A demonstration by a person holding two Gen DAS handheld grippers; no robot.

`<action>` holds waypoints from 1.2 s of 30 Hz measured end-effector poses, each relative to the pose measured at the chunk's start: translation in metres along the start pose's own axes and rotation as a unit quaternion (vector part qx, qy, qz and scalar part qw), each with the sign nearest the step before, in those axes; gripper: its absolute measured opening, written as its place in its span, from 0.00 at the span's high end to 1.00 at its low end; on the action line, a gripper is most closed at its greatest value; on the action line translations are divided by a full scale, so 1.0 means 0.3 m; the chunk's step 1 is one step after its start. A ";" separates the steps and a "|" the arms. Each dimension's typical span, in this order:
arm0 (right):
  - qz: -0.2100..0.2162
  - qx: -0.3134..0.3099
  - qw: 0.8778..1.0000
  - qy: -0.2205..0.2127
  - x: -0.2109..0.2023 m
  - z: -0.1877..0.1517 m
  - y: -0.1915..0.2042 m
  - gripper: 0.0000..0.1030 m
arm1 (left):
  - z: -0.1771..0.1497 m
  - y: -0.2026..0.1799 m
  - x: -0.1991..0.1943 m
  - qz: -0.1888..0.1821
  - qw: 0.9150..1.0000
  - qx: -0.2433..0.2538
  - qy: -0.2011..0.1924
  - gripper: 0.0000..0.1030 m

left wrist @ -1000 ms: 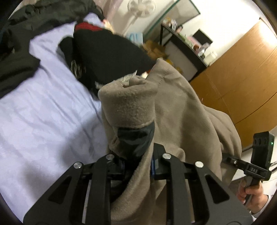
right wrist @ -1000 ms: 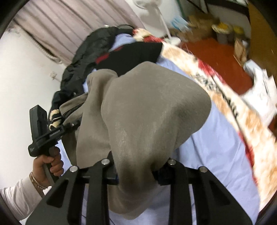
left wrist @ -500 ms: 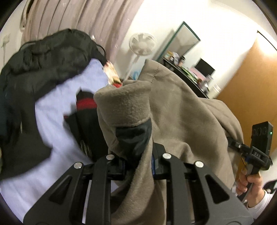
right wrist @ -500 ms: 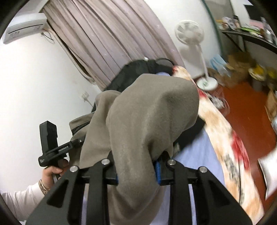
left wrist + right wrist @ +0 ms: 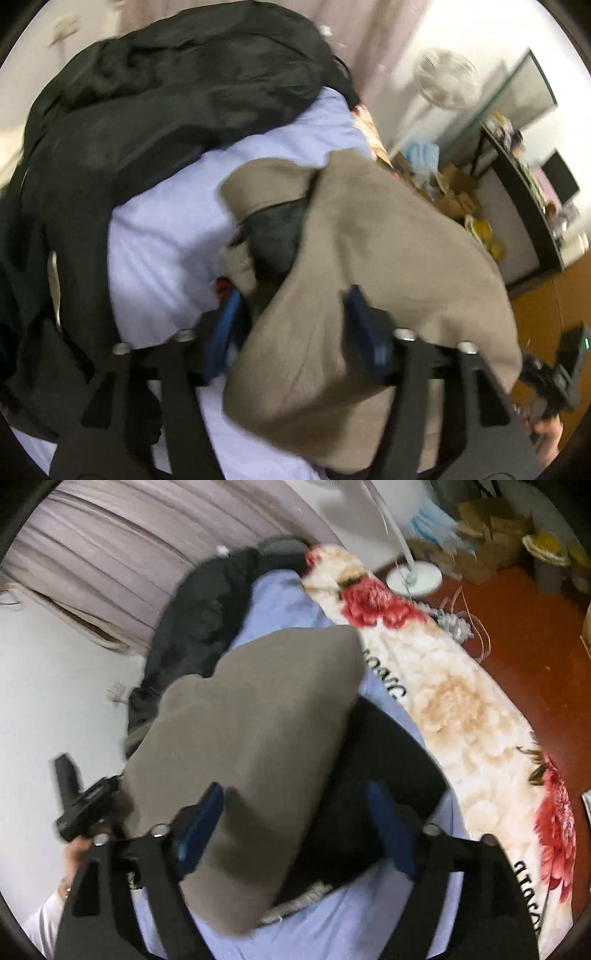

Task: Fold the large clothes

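Both the left gripper and the right gripper, clamped on the fleece half a second ago, now stand apart, so the fleece drops onto the near sheet, probably ready for folding.

From my feed the taupe garment looks like soft matt fleece, slightly napped. The bed sheet is smooth lavender cotton-ish cloth, the black jacket has a faint synthetic sheen, and the floral blanket along the bed's edge is plush.
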State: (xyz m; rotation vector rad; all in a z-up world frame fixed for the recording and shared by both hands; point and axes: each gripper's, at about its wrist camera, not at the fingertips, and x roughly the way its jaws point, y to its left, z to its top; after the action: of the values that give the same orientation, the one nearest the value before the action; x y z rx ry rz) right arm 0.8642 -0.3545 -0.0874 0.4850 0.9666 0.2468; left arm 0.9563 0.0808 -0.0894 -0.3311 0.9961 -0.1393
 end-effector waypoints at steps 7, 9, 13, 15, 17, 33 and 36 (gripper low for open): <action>-0.005 -0.135 0.991 -0.008 -0.090 -0.110 0.195 0.71 | -0.118 0.048 -0.147 0.026 0.997 0.031 -0.064 0.33; 0.027 -0.150 0.988 -0.006 -0.045 -0.107 0.297 0.73 | -0.148 0.024 -0.171 0.027 0.996 0.035 -0.073 0.33; 0.009 -0.167 0.986 -0.002 0.079 -0.066 0.444 0.73 | -0.195 -0.062 -0.200 -0.003 0.995 0.053 -0.080 0.33; -0.021 -0.139 0.989 0.034 0.164 -0.054 0.415 0.77 | -0.205 -0.088 -0.212 -0.020 0.995 0.047 -0.085 0.33; -0.030 -0.101 0.992 0.068 0.226 -0.071 0.362 0.77 | -0.205 -0.103 -0.223 -0.046 0.994 0.036 -0.088 0.33; 0.018 -0.055 0.997 0.051 0.017 -0.153 0.252 0.56 | -0.194 -0.284 -0.009 -0.021 0.996 0.084 0.004 0.33; 0.008 -0.098 0.995 0.032 -0.083 -0.212 0.291 0.43 | -0.256 -0.309 -0.119 -0.003 0.994 0.110 -0.026 0.20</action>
State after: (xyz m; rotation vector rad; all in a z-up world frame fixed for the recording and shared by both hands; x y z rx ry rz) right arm 0.7985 -0.2710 -0.0556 0.3076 0.9895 0.3701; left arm 0.8758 -0.0130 -0.0679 -0.1365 0.9187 -0.2431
